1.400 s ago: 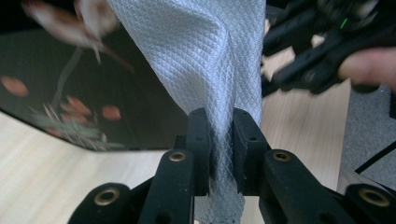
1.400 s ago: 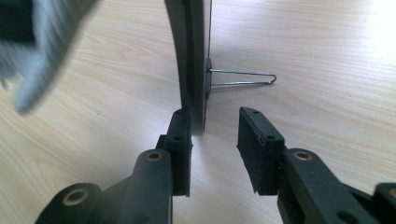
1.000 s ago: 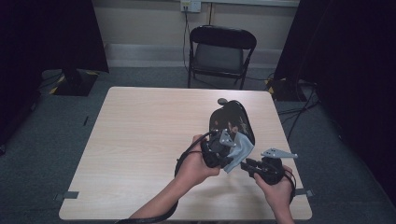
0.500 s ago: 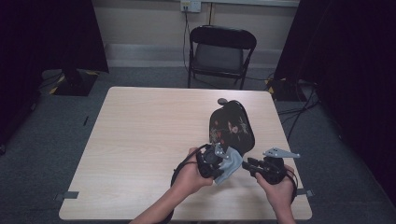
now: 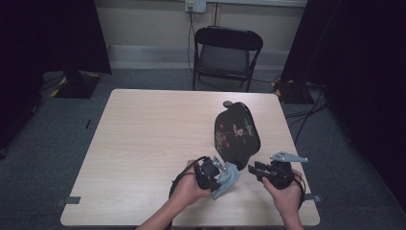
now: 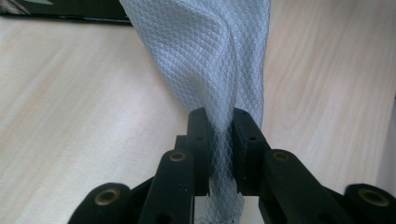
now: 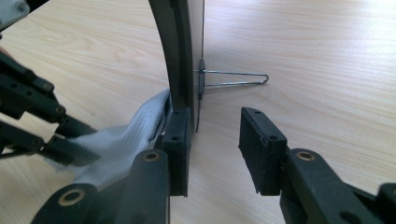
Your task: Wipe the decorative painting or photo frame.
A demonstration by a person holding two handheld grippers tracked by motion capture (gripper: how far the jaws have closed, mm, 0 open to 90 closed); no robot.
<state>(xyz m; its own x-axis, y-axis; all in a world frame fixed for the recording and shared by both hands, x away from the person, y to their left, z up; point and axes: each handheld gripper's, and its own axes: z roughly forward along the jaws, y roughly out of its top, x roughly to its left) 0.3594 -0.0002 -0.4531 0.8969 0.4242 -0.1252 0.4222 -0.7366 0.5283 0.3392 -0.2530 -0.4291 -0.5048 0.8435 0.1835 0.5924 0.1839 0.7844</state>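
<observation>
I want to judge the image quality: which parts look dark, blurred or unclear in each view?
High view: dark, black curtains swallow both sides, the pale wooden table evenly lit. Left gripper view: grey mesh cloth sharp near the tool, the far table soft. Right gripper view: the black oval case looms close; the thin wire clip is sharp.

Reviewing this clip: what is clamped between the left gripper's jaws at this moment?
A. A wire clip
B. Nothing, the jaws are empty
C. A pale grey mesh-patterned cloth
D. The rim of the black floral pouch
C: in the left gripper view the left gripper has its jaws pressed together on the pale grey mesh-patterned cloth, which runs up away from them over the table.
</observation>
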